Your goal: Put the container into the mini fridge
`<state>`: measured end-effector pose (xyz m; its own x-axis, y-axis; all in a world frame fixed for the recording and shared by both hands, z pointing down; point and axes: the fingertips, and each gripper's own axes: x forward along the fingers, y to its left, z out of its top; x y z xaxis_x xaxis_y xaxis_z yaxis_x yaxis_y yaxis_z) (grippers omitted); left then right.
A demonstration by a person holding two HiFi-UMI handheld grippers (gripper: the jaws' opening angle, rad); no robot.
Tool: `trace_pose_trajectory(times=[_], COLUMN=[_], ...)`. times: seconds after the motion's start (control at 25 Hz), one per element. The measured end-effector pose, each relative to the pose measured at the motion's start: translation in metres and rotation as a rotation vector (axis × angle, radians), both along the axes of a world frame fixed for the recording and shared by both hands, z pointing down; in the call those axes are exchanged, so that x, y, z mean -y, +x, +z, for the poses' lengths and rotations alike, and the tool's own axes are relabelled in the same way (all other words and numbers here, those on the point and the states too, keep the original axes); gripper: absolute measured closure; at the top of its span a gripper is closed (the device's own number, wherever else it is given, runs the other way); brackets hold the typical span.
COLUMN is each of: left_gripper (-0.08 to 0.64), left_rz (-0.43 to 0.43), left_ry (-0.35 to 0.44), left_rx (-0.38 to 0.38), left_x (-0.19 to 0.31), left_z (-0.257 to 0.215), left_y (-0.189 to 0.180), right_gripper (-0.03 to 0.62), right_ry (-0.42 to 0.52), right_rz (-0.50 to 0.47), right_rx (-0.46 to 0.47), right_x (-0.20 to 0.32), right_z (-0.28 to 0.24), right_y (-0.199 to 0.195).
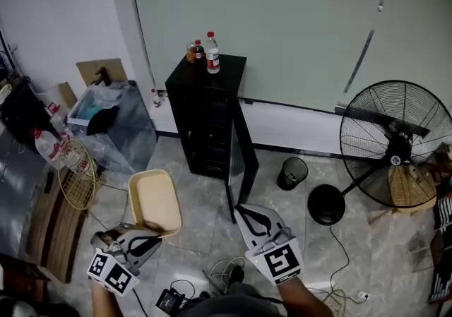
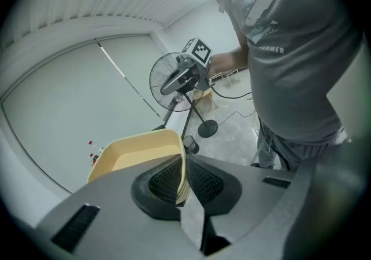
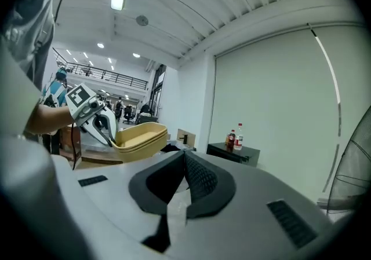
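Observation:
The black mini fridge (image 1: 206, 114) stands against the wall with its door (image 1: 244, 160) swung open toward me. In the head view my left gripper (image 1: 152, 228) is shut on the near rim of the empty yellow container (image 1: 155, 200), held over the floor left of the fridge. The left gripper view shows that rim (image 2: 181, 163) pinched between the pads of the left gripper (image 2: 184, 182). My right gripper (image 1: 245, 211) hangs just below the door's edge, shut, nothing in it. In the right gripper view its pads (image 3: 200, 178) meet, with the container (image 3: 139, 137) to the left and the fridge (image 3: 232, 152) beyond.
Bottles (image 1: 210, 53) stand on the fridge top. A small black bin (image 1: 292, 173) and a big floor fan (image 1: 395, 146) are to the right. A plastic-covered crate (image 1: 113, 121) and a wire basket (image 1: 76, 174) sit left. Cables (image 1: 226, 270) lie by my feet.

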<state>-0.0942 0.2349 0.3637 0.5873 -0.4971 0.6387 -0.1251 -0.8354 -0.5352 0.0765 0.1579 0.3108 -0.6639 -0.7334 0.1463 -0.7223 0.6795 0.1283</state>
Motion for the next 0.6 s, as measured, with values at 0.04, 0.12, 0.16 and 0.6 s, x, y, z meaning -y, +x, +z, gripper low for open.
trace_pose_trajectory(times=[0.04, 0.12, 0.16, 0.6], left_gripper=[0.523, 0.524, 0.525, 0.524], left_rz=[-0.008, -0.024, -0.032, -0.060], left_ry=[0.004, 0.012, 0.014, 0.028], left_rx=[0.001, 0.003, 0.004, 0.001], left_x=[0.006, 0.017, 0.022, 0.079], left_z=[-0.002, -0.008, -0.010, -0.012], left_y=[0.002, 0.006, 0.007, 0.007], right_gripper=[0.566, 0.566, 0.565, 0.566], right_ry=[-0.014, -0.031, -0.033, -0.002], right_rz=[-0.010, -0.032, -0.045, -0.105], right_rx=[0.008, 0.020, 0.023, 0.030], right_x=[0.005, 0.016, 0.021, 0.082], right_z=[0.001, 0.000, -0.001, 0.007], right_y=[0.000, -0.001, -0.002, -0.022])
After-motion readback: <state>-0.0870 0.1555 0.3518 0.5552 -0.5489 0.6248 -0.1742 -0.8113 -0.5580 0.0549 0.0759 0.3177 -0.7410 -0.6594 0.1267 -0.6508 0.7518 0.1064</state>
